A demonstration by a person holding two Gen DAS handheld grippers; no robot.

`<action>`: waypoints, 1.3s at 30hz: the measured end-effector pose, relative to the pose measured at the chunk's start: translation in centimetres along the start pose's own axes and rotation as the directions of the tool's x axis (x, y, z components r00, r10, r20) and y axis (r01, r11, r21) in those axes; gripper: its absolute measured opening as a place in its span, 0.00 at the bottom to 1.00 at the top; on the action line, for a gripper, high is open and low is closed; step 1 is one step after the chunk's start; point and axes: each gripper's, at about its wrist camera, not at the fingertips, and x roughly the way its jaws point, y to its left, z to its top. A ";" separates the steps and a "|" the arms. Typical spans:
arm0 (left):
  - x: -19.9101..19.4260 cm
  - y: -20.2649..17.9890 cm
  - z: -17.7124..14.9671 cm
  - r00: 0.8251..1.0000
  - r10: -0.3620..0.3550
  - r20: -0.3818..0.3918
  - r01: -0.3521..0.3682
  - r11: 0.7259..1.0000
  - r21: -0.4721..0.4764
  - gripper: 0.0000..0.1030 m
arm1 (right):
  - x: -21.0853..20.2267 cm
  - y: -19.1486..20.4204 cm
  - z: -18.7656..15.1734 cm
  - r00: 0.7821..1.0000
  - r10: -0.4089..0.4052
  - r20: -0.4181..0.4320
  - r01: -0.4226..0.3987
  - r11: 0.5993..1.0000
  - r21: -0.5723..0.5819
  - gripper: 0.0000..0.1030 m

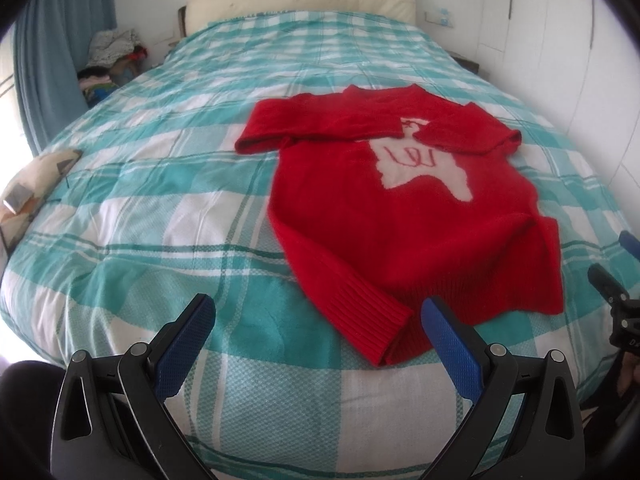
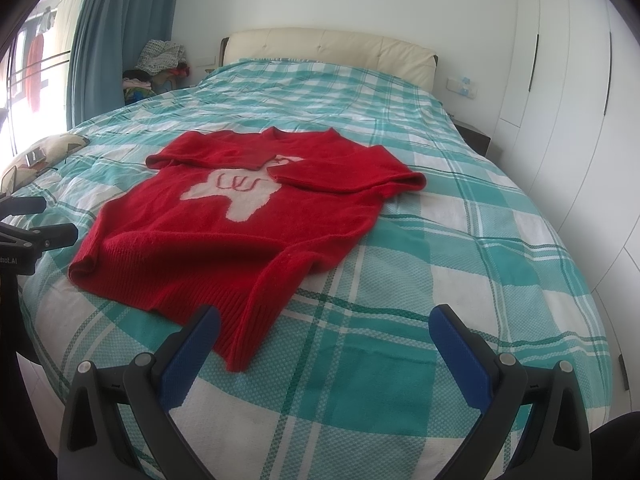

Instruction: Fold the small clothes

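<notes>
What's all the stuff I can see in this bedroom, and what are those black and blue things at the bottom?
Red knitted sweater with a white animal motif: one, red, flat on the bed, both sleeves folded across the chest.
Teal-and-white checked bedspread: one, covering the bed.
Cream padded headboard: one, far end.
Patterned cushion: one, beige, bed's left edge.
Pile of clothes: one, mixed colours, beside the blue curtain.
White wardrobe doors: right wall.
Left gripper: one, black with blue jaws, open.
Right gripper: same, open.
</notes>
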 end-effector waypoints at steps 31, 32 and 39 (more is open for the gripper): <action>1.0 5.7 -1.0 0.964 -0.218 -0.149 0.172 0.946 -0.274 0.04 | 1.4 -3.9 -0.3 0.865 0.433 -0.252 -0.335 0.874 0.352 0.04; 1.4 5.9 -1.3 0.962 -0.223 -0.160 0.172 0.944 -0.282 0.04 | 1.3 -4.3 -0.5 0.859 0.440 -0.261 -0.333 0.868 0.368 0.04; 2.6 5.0 -1.5 0.968 -0.181 -0.175 0.133 0.959 -0.252 0.18 | 4.0 -4.0 -2.6 0.833 0.468 -0.295 -0.329 0.847 0.417 0.04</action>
